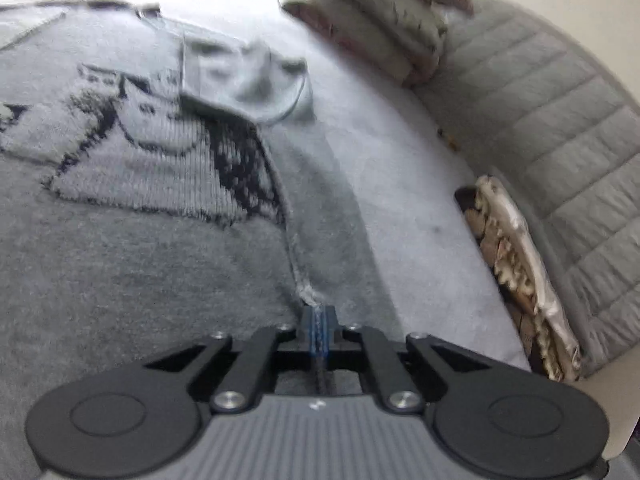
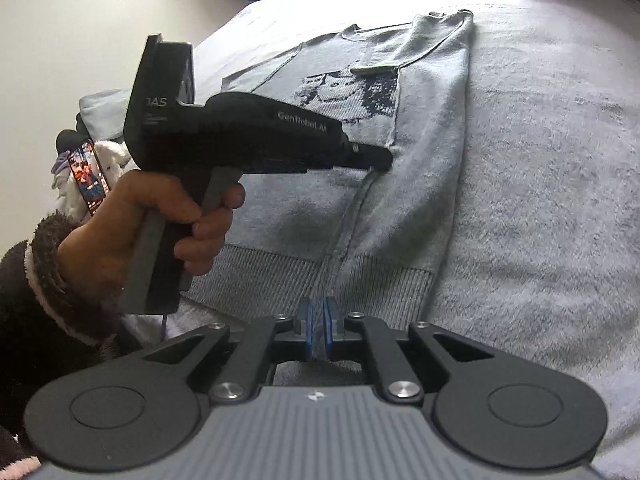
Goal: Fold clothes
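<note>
Closing tight on the folded edge of the grey sweater [image 1: 168, 216]: left hand-held gripper [image 1: 319, 326], blue pads pressed together with knit pinched between them. Lying flat on the fleecy bed [image 2: 540, 184] ahead of both hand-held grippers, one side already folded inward over the dark knitted pattern. Pinching near the ribbed hem: right hand-held gripper [image 2: 319, 334], pads nearly meeting, fabric seemingly caught, though hard to confirm. Gripping the left tool's handle: a hand [image 2: 132, 224] in a fuzzy dark sleeve.

Risking a crooked fold if one grip slips, or dragging the under-layer along and bunching it.

Blurring badly in the left view; cutting off the far sleeve; hiding the sweater's near-left part behind the hand.
</note>
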Demonstrator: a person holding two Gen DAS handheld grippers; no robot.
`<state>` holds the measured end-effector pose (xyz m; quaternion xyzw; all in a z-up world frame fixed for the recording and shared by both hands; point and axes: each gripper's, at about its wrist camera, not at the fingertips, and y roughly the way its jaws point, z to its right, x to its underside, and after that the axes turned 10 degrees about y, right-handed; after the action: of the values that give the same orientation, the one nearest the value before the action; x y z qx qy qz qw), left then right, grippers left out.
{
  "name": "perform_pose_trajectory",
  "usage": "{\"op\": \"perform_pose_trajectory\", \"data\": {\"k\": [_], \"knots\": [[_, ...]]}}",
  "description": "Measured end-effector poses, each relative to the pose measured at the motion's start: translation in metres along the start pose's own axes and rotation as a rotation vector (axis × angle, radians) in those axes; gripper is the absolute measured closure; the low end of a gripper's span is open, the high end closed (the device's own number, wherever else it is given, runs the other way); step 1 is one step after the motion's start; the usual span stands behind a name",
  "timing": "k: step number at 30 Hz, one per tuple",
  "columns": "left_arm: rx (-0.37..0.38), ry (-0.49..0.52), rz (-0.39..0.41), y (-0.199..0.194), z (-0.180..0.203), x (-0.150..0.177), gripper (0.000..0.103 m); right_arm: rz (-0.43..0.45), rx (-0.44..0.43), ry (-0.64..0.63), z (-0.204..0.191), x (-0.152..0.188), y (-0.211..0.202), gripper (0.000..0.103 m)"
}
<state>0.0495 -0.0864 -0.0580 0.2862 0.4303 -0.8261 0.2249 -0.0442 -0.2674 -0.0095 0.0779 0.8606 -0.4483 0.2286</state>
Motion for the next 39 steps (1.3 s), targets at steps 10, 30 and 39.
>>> {"op": "perform_pose_trajectory", "data": {"k": [10, 30, 39], "knots": [[-0.122, 0.065, 0.014, -0.012, 0.006, 0.013, 0.087, 0.069, 0.044, 0.154, 0.040, 0.004, -0.019, 0.072], [0.020, 0.316, 0.068, -0.035, 0.034, 0.033, 0.066, 0.031, 0.010, 0.249, 0.063, 0.003, -0.026, 0.092], [0.037, 0.036, 0.069, 0.005, -0.027, -0.024, 0.056, 0.192, -0.003, 0.383, 0.090, -0.043, -0.015, 0.077]]}}
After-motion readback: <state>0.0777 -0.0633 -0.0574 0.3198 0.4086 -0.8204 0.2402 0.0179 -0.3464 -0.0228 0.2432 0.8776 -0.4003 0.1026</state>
